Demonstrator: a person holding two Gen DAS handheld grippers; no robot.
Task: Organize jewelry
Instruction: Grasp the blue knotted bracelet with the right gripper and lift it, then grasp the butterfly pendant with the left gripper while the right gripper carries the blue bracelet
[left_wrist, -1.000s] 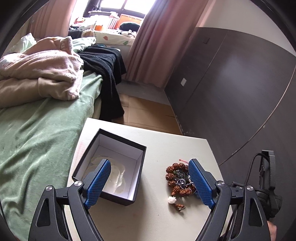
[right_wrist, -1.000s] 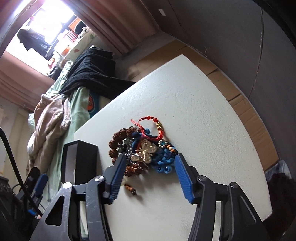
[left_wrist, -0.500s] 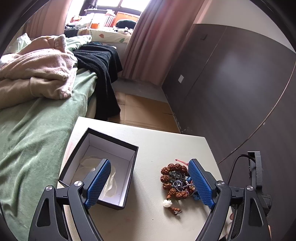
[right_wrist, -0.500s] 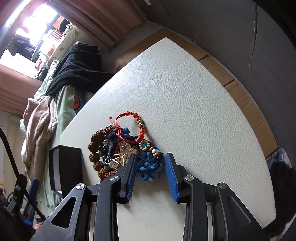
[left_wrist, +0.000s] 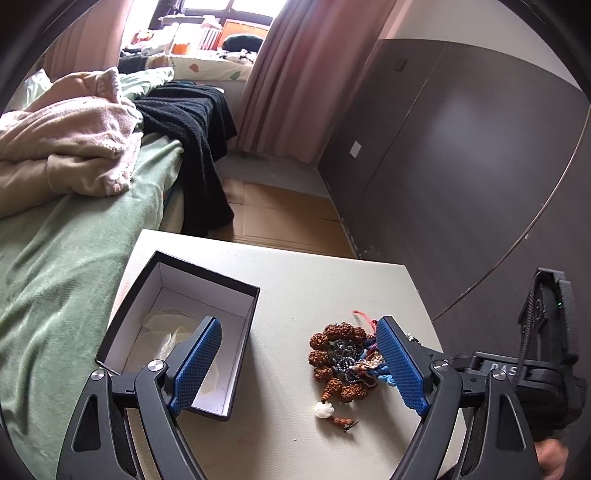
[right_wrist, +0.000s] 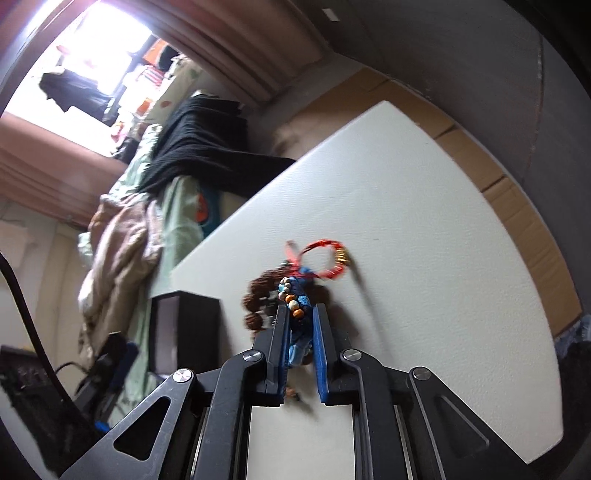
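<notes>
A tangled jewelry pile (left_wrist: 340, 362) lies on the white table (left_wrist: 295, 424): a brown seed-bead bracelet (right_wrist: 258, 295), a red cord bracelet (right_wrist: 325, 258) and a blue knotted bracelet (right_wrist: 297, 343) strung with small beads. My right gripper (right_wrist: 301, 308) is closing, and its blue pads pinch the blue knotted bracelet between them. My left gripper (left_wrist: 298, 321) hangs wide open over the table with nothing between its fingers. One of its fingers is over the open black box (left_wrist: 207, 275), the other beside the pile. The box is white inside and holds only crumpled paper.
A bed with a green cover (left_wrist: 55, 277), pink blankets and a black garment runs along the table's left side. Dark wall panels (left_wrist: 461, 166) stand to the right. Cardboard (left_wrist: 288, 218) covers the floor beyond the table. The right gripper's black body (left_wrist: 535, 369) shows at the right edge of the left wrist view.
My right jaws have narrowed from wide apart around the pile to a pinch on the blue knotted bracelet. The left gripper has drifted slightly and stays open.
</notes>
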